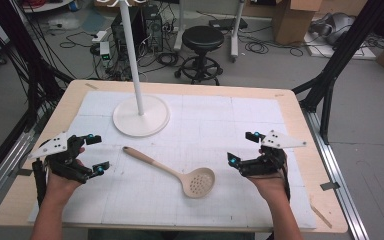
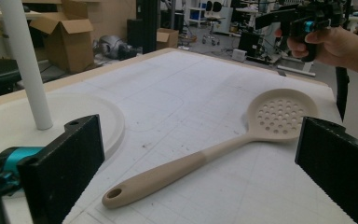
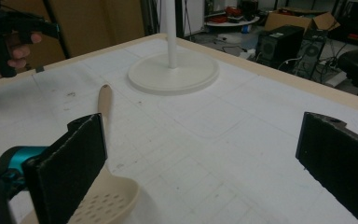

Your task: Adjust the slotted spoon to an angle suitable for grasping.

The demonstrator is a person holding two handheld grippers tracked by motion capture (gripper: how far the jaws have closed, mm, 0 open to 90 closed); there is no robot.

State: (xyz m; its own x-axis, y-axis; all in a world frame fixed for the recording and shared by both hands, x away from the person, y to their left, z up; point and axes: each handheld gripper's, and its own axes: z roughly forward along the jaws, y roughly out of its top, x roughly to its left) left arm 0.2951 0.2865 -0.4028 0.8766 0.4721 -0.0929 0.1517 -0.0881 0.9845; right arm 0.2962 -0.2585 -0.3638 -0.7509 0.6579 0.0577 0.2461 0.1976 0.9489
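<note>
Both grippers, left [image 1: 95, 153] and right [image 1: 242, 148], are released. Take the light, rigid skimmer [image 1: 172, 171] mid-handle, frame centre; expect slippery plastic.

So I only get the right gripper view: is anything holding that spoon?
Observer: No. The spoon lies free on the mat, nothing touching it.
Operator: A jaw hides its bowl here. Holes all over?
Observer: The left gripper view shows holes across the middle and a plain rim.
Operator: And the other gripper, is it open?
Observer: Yes, the left gripper is open, its jaws wide apart.
</note>
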